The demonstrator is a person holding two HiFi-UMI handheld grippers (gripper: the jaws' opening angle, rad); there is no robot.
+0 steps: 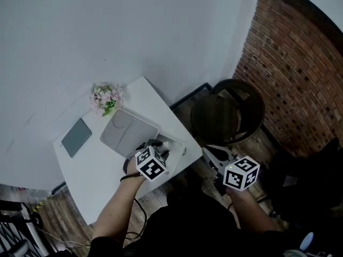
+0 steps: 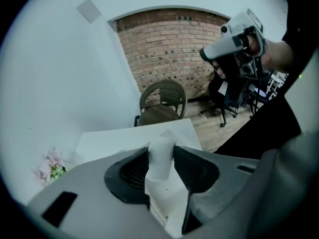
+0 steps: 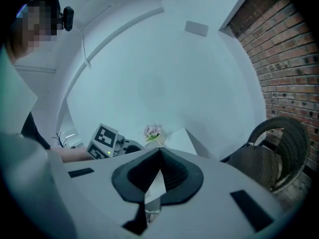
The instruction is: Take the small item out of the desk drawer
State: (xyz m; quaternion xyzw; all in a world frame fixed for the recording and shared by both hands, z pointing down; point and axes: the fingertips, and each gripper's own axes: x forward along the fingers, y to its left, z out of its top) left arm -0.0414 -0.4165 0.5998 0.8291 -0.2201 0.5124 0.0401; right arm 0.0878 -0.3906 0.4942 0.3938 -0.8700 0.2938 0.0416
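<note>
One small white item [image 2: 164, 188] is sitting clamped in the jaws of the left gripper [image 2: 162, 156] above the white desk [image 1: 96, 170] at mid-frame, seemingly for carrying clear, while the right gripper [image 3: 159, 151], closed on nothing, is hanging aside at lower right, leaving it room.

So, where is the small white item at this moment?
The small white item is clamped in the left gripper. In the head view, it is held over the white desk's lower right edge, next to the grey pad.
</note>
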